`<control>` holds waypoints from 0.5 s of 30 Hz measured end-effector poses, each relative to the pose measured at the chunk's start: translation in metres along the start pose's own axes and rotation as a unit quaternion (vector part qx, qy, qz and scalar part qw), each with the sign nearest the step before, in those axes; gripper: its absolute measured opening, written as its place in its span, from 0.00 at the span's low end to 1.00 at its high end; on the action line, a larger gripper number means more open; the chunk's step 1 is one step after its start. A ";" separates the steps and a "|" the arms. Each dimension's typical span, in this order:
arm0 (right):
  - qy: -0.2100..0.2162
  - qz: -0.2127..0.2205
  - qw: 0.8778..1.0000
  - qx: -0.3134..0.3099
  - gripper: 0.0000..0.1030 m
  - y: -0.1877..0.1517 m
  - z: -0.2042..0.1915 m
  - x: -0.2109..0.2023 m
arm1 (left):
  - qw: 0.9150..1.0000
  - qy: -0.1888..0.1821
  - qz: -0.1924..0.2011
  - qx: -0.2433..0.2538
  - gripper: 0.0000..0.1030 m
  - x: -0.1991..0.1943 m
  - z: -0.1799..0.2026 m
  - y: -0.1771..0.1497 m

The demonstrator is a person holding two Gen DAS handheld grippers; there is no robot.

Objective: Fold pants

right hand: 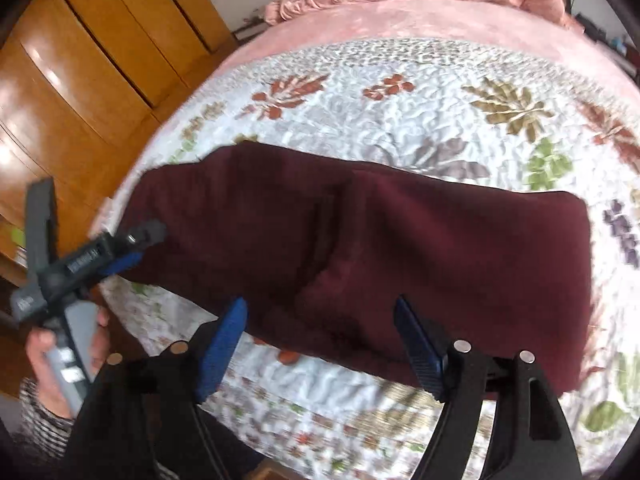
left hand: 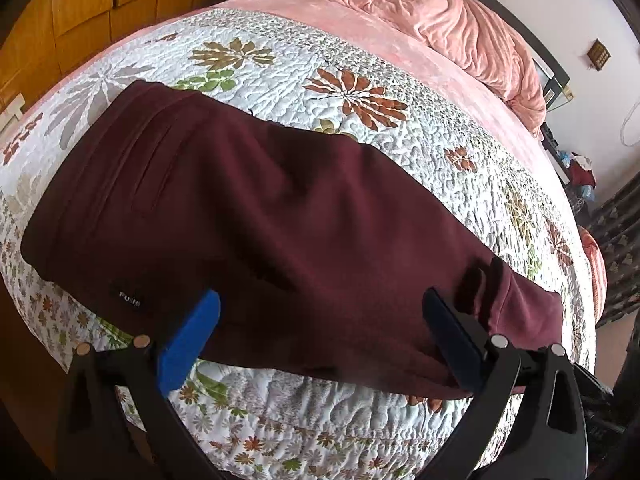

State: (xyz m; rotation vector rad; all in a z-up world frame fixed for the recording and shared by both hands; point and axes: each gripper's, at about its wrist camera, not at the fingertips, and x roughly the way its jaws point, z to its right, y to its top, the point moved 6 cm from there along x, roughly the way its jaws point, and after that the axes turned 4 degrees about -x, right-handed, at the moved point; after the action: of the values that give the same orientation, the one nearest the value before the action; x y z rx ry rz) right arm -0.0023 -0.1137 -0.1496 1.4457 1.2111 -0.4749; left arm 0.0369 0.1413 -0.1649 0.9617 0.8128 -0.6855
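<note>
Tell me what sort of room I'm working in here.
A bedroom, most likely: the maroon pants lie on a bed with a floral quilt, a crumpled pink blanket at its far end, and a wooden wardrobe beside it.

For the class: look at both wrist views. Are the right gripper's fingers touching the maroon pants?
Cannot tell. In the right wrist view the right gripper is open, its fingers straddling the near edge of the pants; no contact or gap shows plainly.

A floral quilt covers the bed, a crumpled pink blanket at its far edge (orange-brown wooden cabinets beside).
</note>
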 end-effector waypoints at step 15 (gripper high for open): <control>-0.036 -0.020 0.999 -0.008 0.31 -0.004 0.009 0.048 | 1.000 0.001 -0.007 0.005 0.97 0.005 -0.004 0.000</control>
State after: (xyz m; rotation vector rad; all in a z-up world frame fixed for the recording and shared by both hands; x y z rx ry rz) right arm 0.0160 -0.1029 -0.1933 1.3815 1.1865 -0.5398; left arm 0.0387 0.1440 -0.1706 0.9660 0.8193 -0.7013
